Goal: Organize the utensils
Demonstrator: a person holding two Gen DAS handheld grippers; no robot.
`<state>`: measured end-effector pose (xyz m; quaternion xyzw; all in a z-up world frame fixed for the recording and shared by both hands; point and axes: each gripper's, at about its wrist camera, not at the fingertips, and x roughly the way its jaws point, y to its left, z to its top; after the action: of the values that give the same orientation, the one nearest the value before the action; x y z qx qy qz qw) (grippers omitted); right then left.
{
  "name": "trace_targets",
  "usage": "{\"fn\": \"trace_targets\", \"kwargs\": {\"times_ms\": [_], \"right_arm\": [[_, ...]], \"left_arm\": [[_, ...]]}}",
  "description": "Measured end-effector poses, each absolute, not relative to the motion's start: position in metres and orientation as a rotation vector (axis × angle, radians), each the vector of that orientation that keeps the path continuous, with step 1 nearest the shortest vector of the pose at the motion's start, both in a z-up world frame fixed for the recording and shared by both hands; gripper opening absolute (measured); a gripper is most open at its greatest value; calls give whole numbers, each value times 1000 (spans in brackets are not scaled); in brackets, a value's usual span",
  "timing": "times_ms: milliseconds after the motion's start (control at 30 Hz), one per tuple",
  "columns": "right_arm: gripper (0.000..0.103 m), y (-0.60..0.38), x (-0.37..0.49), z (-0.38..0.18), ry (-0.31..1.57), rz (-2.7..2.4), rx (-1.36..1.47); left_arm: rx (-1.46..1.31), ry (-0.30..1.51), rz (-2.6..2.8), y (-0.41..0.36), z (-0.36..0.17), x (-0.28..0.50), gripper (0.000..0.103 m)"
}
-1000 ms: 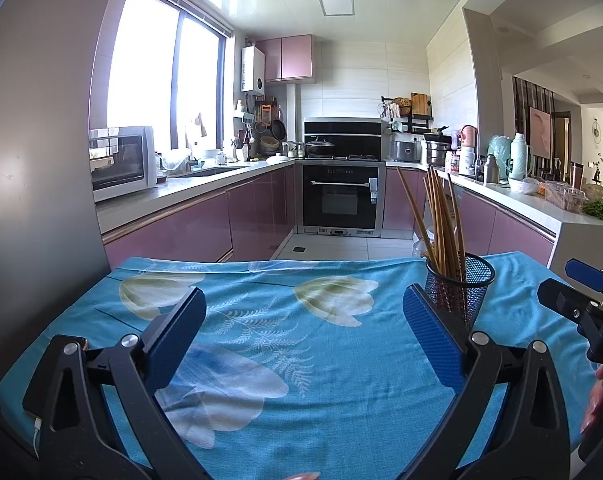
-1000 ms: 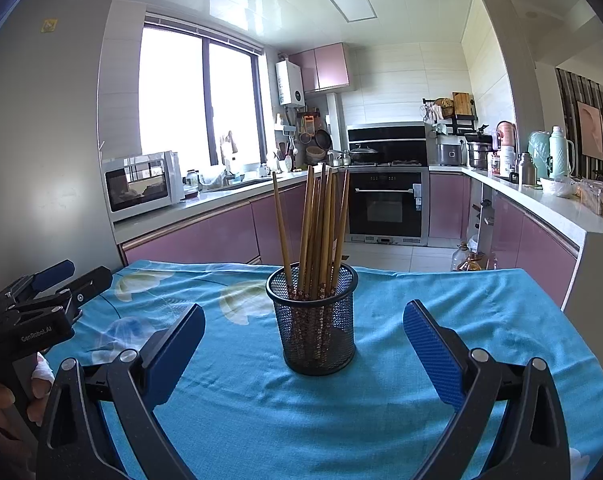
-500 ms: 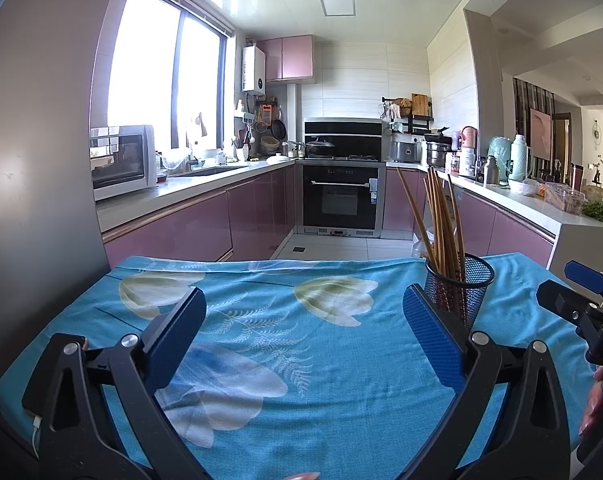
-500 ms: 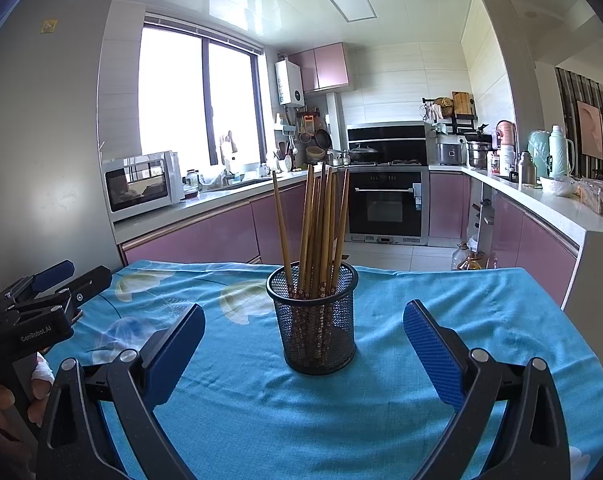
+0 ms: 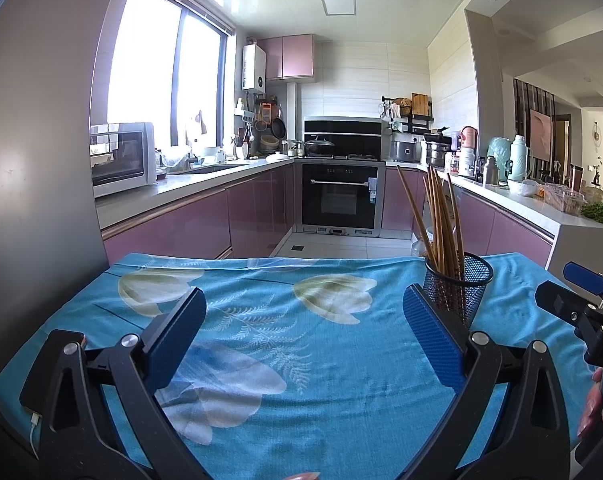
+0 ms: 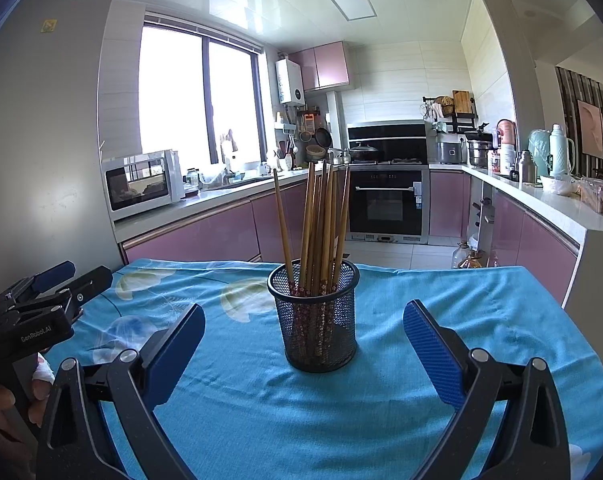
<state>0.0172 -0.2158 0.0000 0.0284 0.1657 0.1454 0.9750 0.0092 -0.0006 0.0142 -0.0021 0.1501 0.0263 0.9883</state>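
A black mesh cup stands upright on the blue flowered tablecloth and holds several wooden chopsticks. My right gripper is open and empty, its blue pads spread wide either side of the cup, just in front of it. In the left wrist view the cup stands at the right, behind the right pad. My left gripper is open and empty over the bare cloth, left of the cup. Each gripper shows at the edge of the other's view.
The table ends at its far edge before a kitchen floor. Pink cabinets and a worktop with a microwave run along the left. A counter with bottles and flasks runs along the right. An oven stands at the back.
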Motion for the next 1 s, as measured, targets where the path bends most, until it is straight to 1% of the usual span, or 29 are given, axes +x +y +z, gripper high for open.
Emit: {"fn": "trace_targets", "kwargs": {"times_ms": [1000], "right_arm": [[96, -217, 17, -3, 341, 293, 62]], "left_arm": [[-12, 302, 50, -2, 14, 6, 97]]}}
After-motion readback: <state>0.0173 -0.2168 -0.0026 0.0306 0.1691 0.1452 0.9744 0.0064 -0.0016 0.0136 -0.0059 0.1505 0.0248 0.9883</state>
